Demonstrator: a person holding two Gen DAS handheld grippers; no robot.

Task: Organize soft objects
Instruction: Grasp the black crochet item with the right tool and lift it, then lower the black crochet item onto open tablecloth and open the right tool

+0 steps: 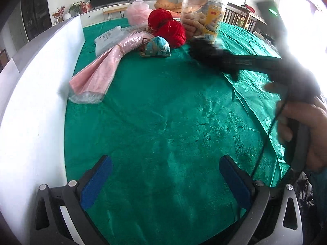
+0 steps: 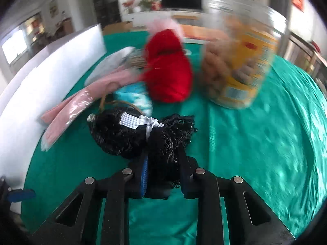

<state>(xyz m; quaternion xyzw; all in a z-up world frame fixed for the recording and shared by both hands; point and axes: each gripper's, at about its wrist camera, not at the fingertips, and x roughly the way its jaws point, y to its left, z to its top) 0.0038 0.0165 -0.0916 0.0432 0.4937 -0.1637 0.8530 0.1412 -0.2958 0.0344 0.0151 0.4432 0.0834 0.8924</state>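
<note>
Right wrist view is showing the right gripper with its jaws pinching a black mesh bundle, the netting squeezed between the blue pads. A white elastic band is tying the bundle at its middle, a detail the other camera is not catching; from the left wrist the same bundle is appearing only as a dark blur at the tip of the right gripper's long black body, with a hand wrapping the handle at the right edge.

Left wrist view is giving the clearer layout. The left gripper is hovering with its jaws spread wide over bare green cloth, nothing between them. Behind the bundle, a red yarn ball is sitting beside a clear plastic jar of biscuits. A small teal pouch is lying just in front of the yarn, and a pink folded cloth in a clear wrapper is stretching toward a white board that is walling off the worktop's left side.

Open room is lying in the near middle of the worktop, between the board and the right gripper; the far end is crowded.
</note>
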